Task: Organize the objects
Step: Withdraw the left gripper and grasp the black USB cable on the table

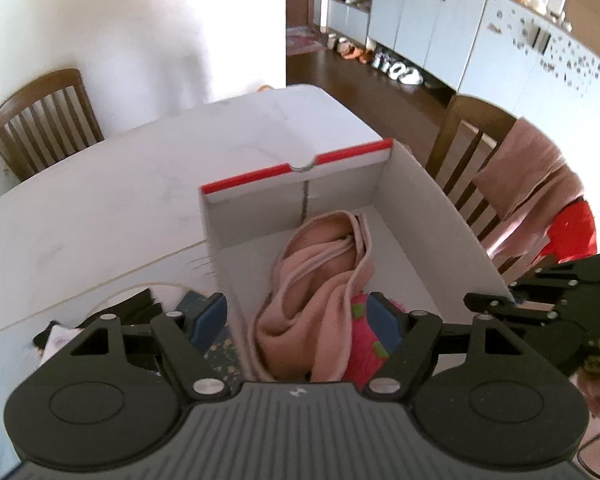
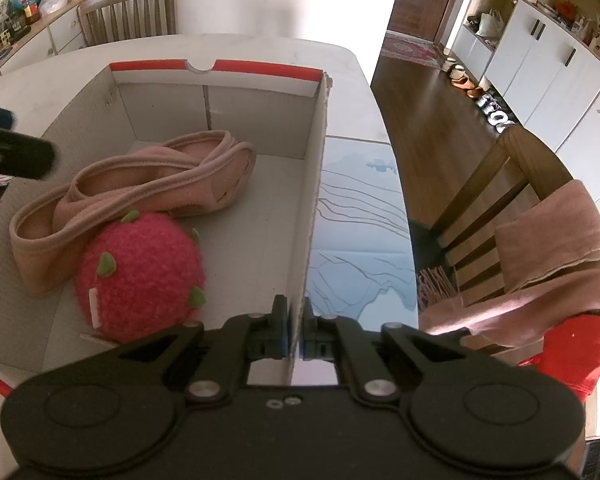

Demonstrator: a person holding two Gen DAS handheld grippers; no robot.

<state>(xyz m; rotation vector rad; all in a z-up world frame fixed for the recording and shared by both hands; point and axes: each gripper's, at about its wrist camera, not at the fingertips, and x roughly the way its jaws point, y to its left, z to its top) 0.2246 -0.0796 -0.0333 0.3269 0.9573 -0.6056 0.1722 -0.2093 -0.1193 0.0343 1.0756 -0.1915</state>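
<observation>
Gripping box (image 2: 312,184) wall, right gripper (image 2: 295,334) jaws clamped | left gripper (image 1: 300,318) jaws apart | pink cloth (image 1: 320,280) lengthwise in box

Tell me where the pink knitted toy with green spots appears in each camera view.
Left wrist: pink knitted toy low centre, mostly hidden behind the pink cloth and gripper finger.
Right wrist: toy lower left, fully visible on the box floor.
Shared landmark: the box's red far rim.

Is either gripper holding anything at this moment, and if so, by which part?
The right gripper pinches the cardboard box by the top edge of its right side wall. The left gripper is open above the box, holding nothing.
</observation>
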